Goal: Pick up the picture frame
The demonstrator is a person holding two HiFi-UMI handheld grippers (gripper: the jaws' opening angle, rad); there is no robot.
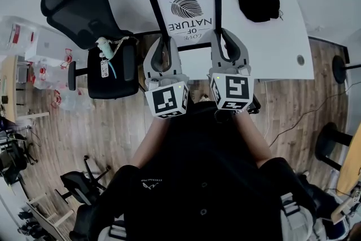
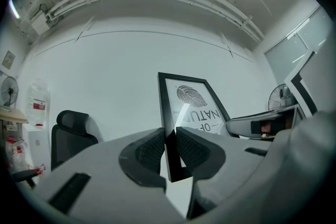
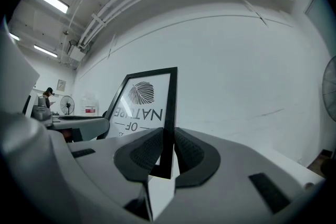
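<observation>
Looking down from the head view, the picture frame [image 1: 186, 11] with the leaf on it sits just ahead of both claws, over the near edge of the white tabletop [image 1: 282, 48]. The left claw [image 1: 164, 42] is at the frame's left bottom corner. The right claw [image 1: 228, 36] is at its right bottom corner. A black chair [image 1: 84, 14] is off to the left of the left claw. A small black thing [image 1: 258, 5] lies on the tabletop, past the right claw.

From the left gripper view, the left claw [image 2: 169, 147] is squeezed tight on the frame's black edge. The picture frame [image 2: 191, 102] stands up tall just beyond the claw, with the wall behind it.

From the right gripper view, the right claw [image 3: 168, 147] is pinching the other black edge the same way. The picture frame [image 3: 142, 102] rises up ahead and to the left of it.

So the grabbing part looks done, since both claws hold the frame. It looks like the frame is already up and standing in the air, but no view shows for sure that its bottom is off the tabletop. What may be left is lifting it clear and holding it steady.
</observation>
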